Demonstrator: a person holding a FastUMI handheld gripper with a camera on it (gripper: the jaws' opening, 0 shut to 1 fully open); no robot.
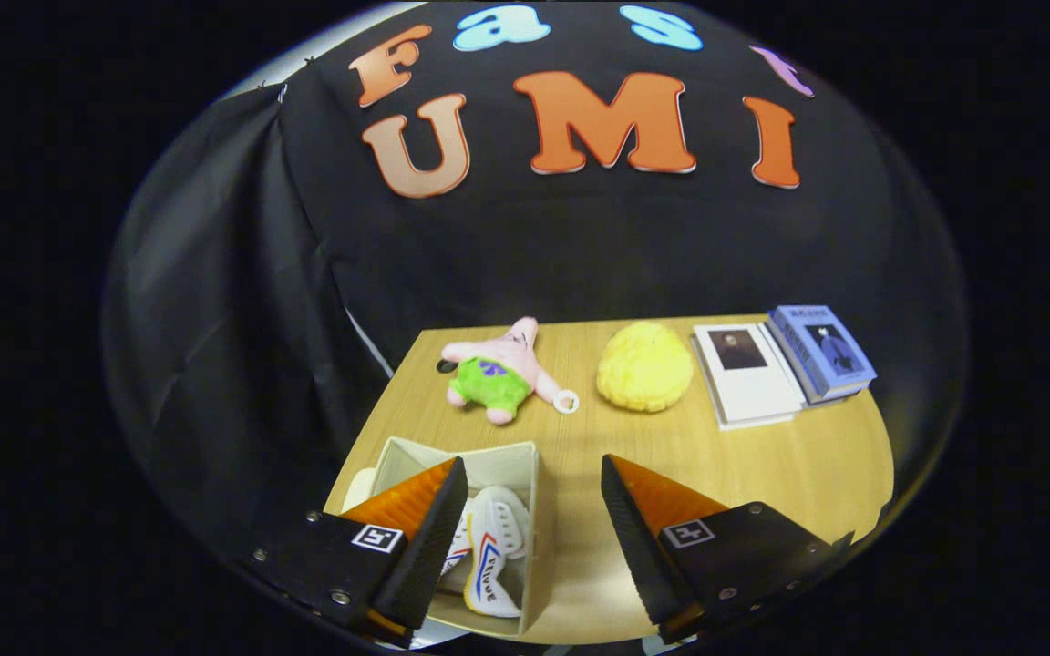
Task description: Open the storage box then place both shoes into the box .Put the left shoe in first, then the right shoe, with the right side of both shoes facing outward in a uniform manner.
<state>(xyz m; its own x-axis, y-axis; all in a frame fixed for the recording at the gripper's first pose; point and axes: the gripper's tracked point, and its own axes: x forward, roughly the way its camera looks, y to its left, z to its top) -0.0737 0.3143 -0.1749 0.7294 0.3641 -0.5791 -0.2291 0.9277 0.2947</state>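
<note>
While hovering with jaws apart and empty, gripper [534, 510] above table [762, 456]; box [525, 465] lower left, open, shoes [493, 547] inside, lengthwise front to back, beside left finger [425, 528].

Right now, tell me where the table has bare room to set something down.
Widest bare wood lies ahead of the open gripper, between the storage box and the table edge under the books. A narrower strip runs between box and pink plush. The far row, with yellow plush, is crowded; shoes fill the box.
</note>
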